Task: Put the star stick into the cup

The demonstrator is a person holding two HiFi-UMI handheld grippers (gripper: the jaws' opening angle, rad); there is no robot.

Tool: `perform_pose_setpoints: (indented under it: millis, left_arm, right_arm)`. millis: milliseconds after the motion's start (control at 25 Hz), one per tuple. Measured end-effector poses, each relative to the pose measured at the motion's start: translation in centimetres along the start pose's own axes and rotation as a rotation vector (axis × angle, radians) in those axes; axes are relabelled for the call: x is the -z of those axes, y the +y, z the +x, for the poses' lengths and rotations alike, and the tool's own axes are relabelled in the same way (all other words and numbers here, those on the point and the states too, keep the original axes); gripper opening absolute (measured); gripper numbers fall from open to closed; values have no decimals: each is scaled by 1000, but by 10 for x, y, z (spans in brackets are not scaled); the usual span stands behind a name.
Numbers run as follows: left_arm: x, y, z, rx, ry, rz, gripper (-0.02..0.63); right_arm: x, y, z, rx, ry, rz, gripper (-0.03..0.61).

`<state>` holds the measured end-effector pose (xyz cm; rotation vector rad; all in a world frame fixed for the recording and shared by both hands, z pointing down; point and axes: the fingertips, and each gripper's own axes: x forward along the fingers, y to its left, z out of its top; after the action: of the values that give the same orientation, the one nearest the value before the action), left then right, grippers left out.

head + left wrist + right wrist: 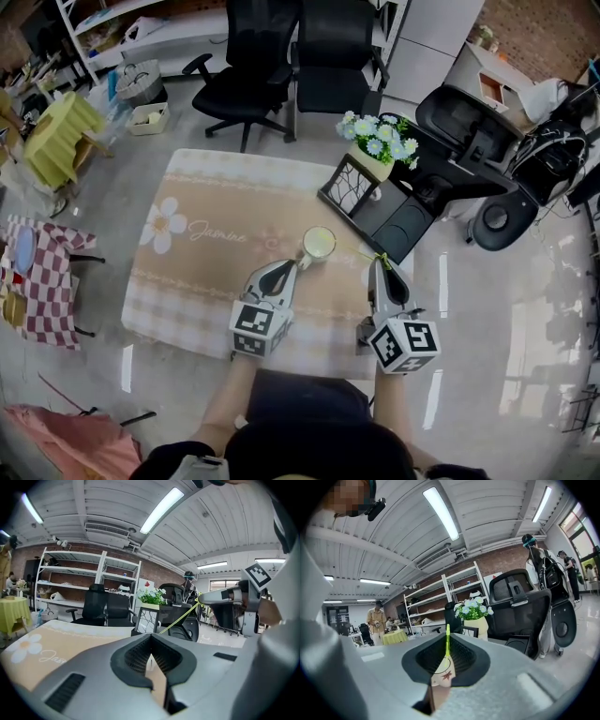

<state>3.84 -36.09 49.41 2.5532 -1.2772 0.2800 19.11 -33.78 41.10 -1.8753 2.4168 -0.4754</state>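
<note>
Your right gripper (379,263) has its jaws pressed together on the star stick (379,256), holding it near one end. In the right gripper view the stick (447,639) stands up thin and yellow-green from the slit between the closed jaws, and the cup (442,672), with a small brown leaf printed on it, shows just behind them. From the head view the stick runs sideways from the jaws toward the cup (319,243), and its far end comes close to the rim; if it is touching the rim, you cannot tell from here. The star end itself is too small to see. The left gripper view shows the same stick (180,617) as a slanted line held in the air by the right gripper (202,599).

Your left gripper (295,266) lies at the near left side of the cup, with its tips against the cup. Its jaws (151,651) are drawn nearly together, leaving only a narrow slit where a pale strip shows.

The cup stands upright on the beige tablecloth (206,272), which has a white daisy (161,225) printed at its left. Past the table's far right corner is a pot of white and blue flowers (375,150). Two black office chairs (253,66) stand behind the table.
</note>
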Motion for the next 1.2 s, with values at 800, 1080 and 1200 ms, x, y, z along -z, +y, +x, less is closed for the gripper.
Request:
perform_pose_setpoints:
  millis: [800,1080,1200]
  left_arm:
    - [24,14,19,-4,46,-25,9]
    - [30,17,23,-4,60,-30,9]
    - [30,16,25,0,58,-35,9]
  right_arm:
    - [23,-8,29,-16,47,26,20]
    - [29,-6,34,-30,45,37,19]
    - [28,-5,35,-47,46,36,20]
